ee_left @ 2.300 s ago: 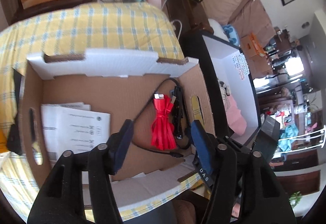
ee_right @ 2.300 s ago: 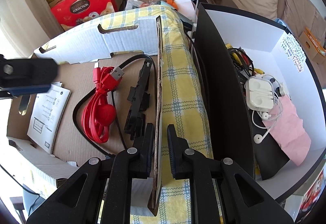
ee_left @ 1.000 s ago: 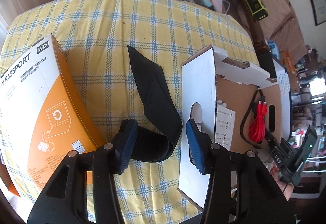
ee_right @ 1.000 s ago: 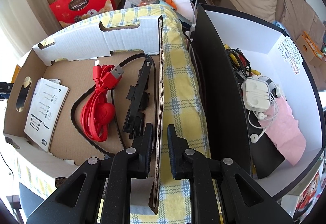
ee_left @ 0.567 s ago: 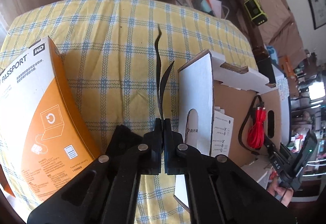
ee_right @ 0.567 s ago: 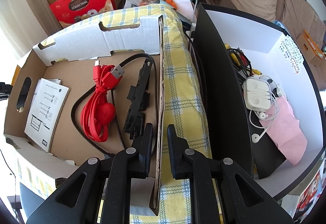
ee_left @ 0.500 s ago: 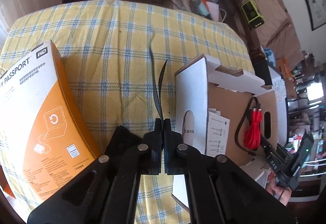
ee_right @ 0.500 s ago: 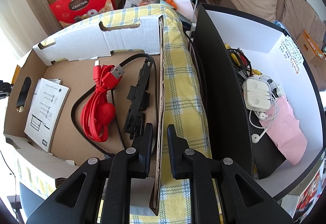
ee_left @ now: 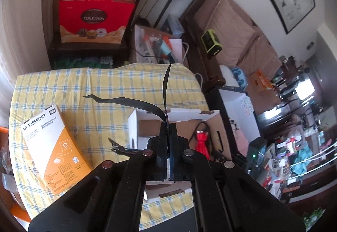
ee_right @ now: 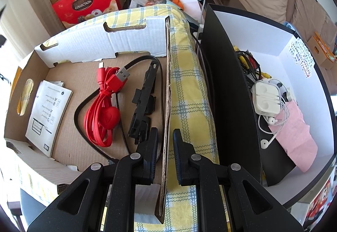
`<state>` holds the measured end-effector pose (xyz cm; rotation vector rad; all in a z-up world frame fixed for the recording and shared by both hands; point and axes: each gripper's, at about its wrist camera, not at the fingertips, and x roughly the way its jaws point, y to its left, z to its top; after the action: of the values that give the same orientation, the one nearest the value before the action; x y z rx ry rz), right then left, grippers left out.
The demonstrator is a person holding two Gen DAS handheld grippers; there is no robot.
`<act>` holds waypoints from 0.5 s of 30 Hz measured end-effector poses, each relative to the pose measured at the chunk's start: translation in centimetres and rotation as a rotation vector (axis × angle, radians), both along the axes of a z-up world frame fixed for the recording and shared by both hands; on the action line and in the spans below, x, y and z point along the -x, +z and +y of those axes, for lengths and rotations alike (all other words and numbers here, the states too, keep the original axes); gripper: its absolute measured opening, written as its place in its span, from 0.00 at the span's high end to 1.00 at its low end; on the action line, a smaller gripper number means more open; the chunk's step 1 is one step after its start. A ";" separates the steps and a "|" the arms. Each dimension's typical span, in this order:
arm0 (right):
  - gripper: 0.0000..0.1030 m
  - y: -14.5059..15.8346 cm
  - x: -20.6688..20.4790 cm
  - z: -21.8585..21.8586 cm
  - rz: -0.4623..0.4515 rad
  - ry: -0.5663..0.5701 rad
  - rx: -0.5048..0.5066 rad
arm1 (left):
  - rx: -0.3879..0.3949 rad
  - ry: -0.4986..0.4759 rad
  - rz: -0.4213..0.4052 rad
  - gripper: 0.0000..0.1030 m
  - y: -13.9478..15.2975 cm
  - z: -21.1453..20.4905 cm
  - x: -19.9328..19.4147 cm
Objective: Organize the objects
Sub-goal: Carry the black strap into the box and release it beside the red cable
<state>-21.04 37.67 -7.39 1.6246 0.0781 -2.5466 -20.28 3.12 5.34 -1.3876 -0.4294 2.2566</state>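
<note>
My left gripper [ee_left: 167,126] is shut on a thin black strap [ee_left: 130,103] and holds it up in the air above the yellow checked table; the strap's two ends stick out left and upward. Below it stands the open cardboard box [ee_left: 151,118]. In the right wrist view my right gripper [ee_right: 165,137] stands astride the right wall of the cardboard box [ee_right: 167,84], a small gap on each side. Inside the box lie a red USB cable [ee_right: 103,109], a black clip part [ee_right: 143,103] and a paper leaflet [ee_right: 46,111].
An orange and white "My Passport" carton [ee_left: 52,147] lies on the table left of the box. A black-sided white bin [ee_right: 273,42] with earphones [ee_right: 267,99] and pink cloth stands right of the table. Red gift boxes [ee_left: 94,16] stand behind.
My left gripper closed on the black strap and has lifted it off the tablecloth, up and toward the cardboard box. The right gripper has stayed at the box wall.
</note>
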 end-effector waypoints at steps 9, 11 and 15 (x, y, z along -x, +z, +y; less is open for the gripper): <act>0.88 0.2 0.0 -0.1 0.001 0.006 0.016 | -0.020 -0.096 0.003 0.99 1.4 6.2 -0.4; 0.88 0.3 -0.1 -0.2 0.004 0.014 0.010 | -0.030 -0.104 -0.012 0.99 0.8 7.5 -0.3; 0.88 0.4 -0.1 0.1 0.005 0.012 0.002 | -0.063 -0.124 -0.061 0.99 -1.0 10.1 -0.2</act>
<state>-20.99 37.80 -6.96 1.6121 0.0853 -2.5414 -20.10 13.21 4.37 -1.4139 -0.4193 2.0889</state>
